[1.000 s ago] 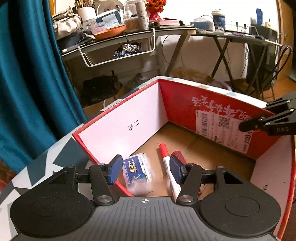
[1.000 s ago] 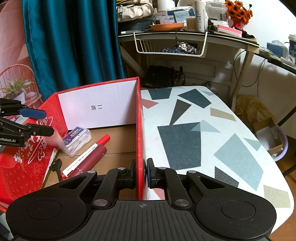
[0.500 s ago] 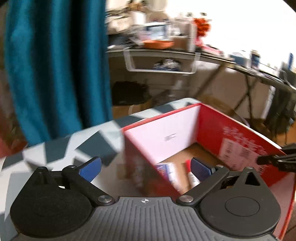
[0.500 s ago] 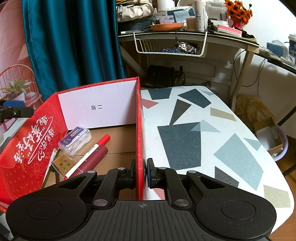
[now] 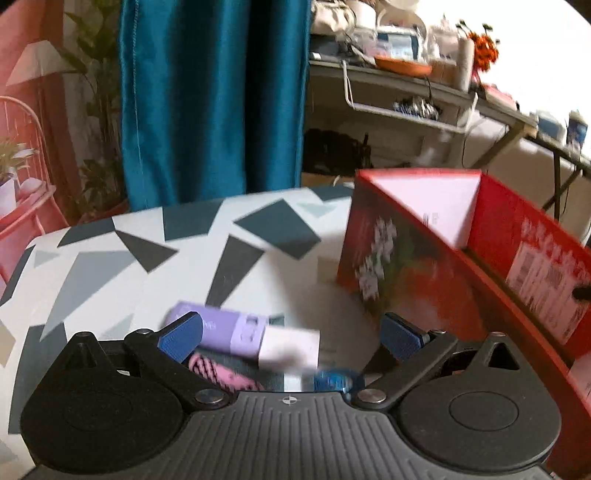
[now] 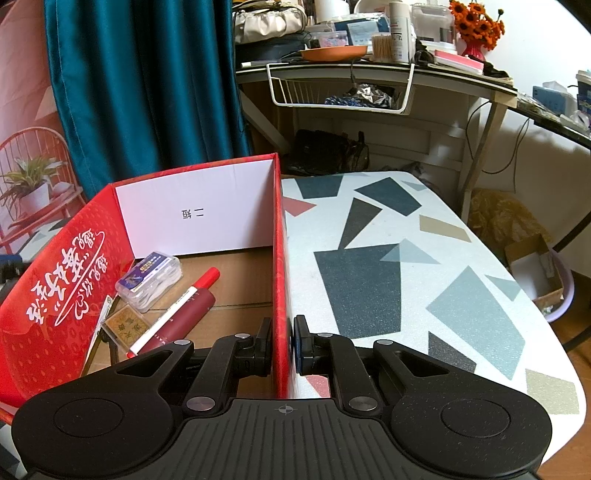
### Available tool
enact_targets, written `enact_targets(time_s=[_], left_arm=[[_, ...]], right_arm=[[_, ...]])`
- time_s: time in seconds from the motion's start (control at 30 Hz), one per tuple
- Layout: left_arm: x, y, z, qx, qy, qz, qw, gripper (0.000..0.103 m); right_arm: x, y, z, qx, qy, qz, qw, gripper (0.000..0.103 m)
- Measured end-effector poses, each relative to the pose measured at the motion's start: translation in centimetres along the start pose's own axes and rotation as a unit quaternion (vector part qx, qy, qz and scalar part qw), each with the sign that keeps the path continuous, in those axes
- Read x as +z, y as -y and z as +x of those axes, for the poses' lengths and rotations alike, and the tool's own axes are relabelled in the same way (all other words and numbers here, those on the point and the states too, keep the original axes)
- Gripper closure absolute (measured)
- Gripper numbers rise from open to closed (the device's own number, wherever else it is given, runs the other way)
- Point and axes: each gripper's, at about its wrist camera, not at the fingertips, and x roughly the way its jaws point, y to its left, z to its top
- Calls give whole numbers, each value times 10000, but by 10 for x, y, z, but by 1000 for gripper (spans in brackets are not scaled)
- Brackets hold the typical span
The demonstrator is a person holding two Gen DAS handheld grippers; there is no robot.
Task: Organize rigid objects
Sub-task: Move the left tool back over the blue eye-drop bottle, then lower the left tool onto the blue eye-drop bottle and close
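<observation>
Left gripper [image 5: 290, 334] fingers spread wide, empty, over purple-and-white tube [image 5: 243, 334] lying on surface [image 5: 110, 258] beside red box [image 6: 280, 258]. Right gripper [image 6: 283, 341] pinches the box wall, steadying it. Best: centre fingers across the tube's body, lower, close squarely before lifting.

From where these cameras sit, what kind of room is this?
Probably a lived-in home room: a cluttered desk with orange flowers, a teal curtain, and a terrazzo-patterned table.
</observation>
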Motion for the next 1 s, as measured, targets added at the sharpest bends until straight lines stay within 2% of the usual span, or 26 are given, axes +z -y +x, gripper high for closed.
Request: enact_targets(time_s=[0.27,0.33,0.4,0.5,0.63,0.77,1.0], left_arm=[[-20,14,7,-197,-127,-54,9997,3],[-24,20,9,-198,-163,-28,9997,9],[-26,23,13,-201,-218,2,9996,19],[-29,27,18,-200,-270,13,9994,26],[-34,27,23,-123,-358,-30,9993,26],[-37,29,28,-108,-445,-71,9989,31],[-39,25,36,-54,-557,-249,9981,32]], right_arm=[[0,1,-1,-6,-9,-14,10000,92],[1,1,-1,-12,-12,-30,10000,92],[1,2,-1,-8,-14,-32,10000,92],[1,1,-1,-15,-12,-33,10000,92],[1,1,-1,-23,-5,-27,10000,93],[0,-2,-1,-87,36,-26,10000,93],[-1,-6,-2,-175,96,-92,9998,93]])
